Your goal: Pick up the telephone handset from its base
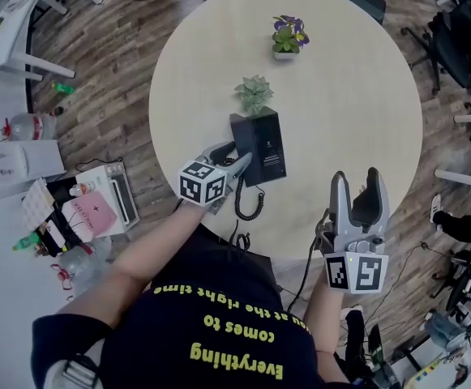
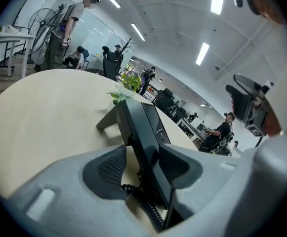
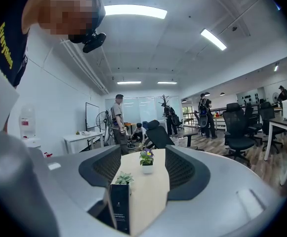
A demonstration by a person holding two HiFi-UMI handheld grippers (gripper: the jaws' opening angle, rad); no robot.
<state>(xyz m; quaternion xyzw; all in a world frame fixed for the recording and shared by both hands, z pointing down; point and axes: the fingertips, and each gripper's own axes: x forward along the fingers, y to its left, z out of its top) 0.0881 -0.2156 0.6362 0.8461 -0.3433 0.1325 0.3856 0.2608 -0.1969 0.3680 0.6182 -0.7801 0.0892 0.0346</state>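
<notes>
A black telephone base sits near the middle of the round beige table. Its handset lies along the base's left side, and a coiled cord trails toward the near edge. My left gripper straddles the near end of the handset. The right pad lies against the handset, while bare table shows between it and the left pad. My right gripper hovers open and empty at the table's near right edge. In the right gripper view the phone stands low and left.
A small succulent stands right behind the phone, and a pot of purple flowers sits further back. Boxes and bottles clutter the floor at the left. Office chairs and people stand beyond the table.
</notes>
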